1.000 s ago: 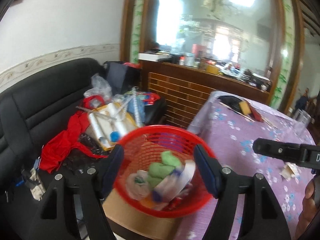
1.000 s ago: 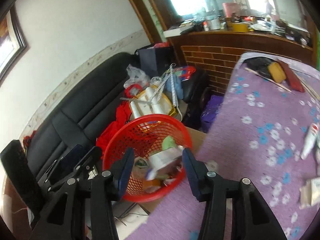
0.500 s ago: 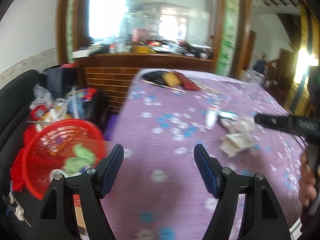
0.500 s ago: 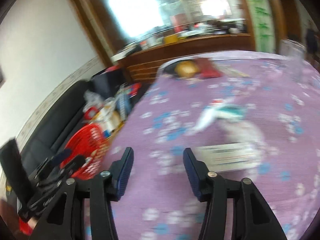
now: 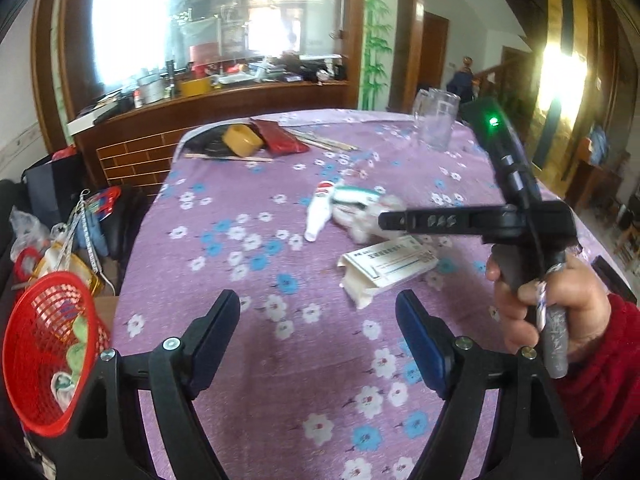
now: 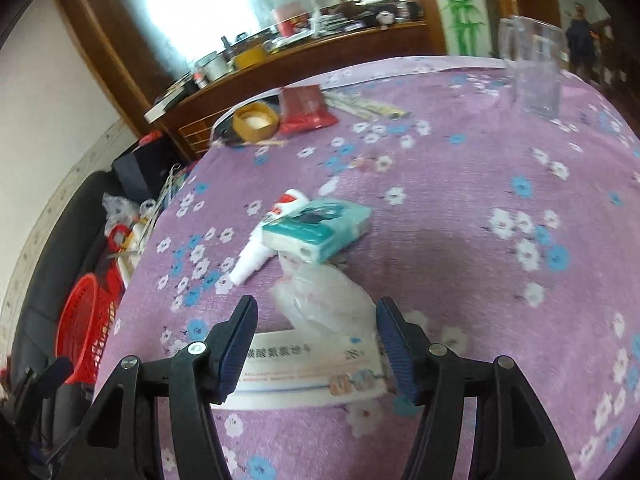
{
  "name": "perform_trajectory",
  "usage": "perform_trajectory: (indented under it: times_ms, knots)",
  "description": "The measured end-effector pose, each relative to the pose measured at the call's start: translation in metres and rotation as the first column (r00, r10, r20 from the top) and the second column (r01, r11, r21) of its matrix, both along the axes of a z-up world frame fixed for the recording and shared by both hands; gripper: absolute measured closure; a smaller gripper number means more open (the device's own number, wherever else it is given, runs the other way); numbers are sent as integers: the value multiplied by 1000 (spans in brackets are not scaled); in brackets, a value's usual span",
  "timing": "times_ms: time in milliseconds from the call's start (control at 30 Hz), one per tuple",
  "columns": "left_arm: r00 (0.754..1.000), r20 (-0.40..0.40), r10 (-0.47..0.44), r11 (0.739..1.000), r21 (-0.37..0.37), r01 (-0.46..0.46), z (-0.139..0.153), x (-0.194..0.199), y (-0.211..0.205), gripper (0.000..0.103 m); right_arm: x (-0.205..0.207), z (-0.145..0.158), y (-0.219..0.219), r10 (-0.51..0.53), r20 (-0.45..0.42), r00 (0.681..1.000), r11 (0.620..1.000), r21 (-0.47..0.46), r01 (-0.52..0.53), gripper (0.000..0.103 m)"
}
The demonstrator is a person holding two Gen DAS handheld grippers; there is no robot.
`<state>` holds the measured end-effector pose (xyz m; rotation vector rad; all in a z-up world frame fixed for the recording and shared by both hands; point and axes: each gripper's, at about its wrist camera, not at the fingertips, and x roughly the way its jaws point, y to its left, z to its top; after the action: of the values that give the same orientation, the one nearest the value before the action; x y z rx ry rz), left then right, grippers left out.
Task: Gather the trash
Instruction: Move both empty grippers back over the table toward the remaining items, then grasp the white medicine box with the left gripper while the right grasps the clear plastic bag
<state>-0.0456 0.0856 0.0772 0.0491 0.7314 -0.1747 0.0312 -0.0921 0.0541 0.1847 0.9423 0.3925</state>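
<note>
Trash lies on the purple flowered tablecloth (image 5: 304,364): a flat white box (image 6: 308,364), a crumpled clear plastic bag (image 6: 324,300), a teal tissue pack (image 6: 320,228) and a white tube (image 6: 264,240). My right gripper (image 6: 316,328) hovers just over the bag and box with its jaws closing; the bag lies between the fingertips, and no pad presses on it. My left gripper (image 5: 320,320) hangs above bare cloth short of the white box (image 5: 388,268), its jaws opening with nothing between them. A red mesh basket (image 5: 44,360) with trash inside stands off the table's left edge.
A clear glass (image 6: 532,68) stands at the far right of the table. A yellow tub (image 6: 256,120), a red pouch (image 6: 306,108) and sticks lie at the far end. A black sofa (image 6: 52,236) with clutter flanks the left edge. A hand in a red sleeve (image 5: 560,312) holds the right gripper.
Both views have swung from the red basket by the sofa to the tabletop. The right gripper has come down close over the bag and box. The left jaws stand wider apart.
</note>
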Motion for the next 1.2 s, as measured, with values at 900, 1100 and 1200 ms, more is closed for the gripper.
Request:
perform_trajectory:
  times_ms: [900,1100,1200]
  knots:
    - [910,-280,-305,952,-88,292,-49,91,-71,24,-17,25,-111,-180,114,977,909,398,121,87]
    - [870,-281,-405,905,10,425,-48,56,-110,24,-19,27,-107,-178,127,976,915,387,117,87]
    - [887,-271,-374,910,76,407,-48,58,-120,24,-19,27,-108,-188,129,974,915,382,127,87]
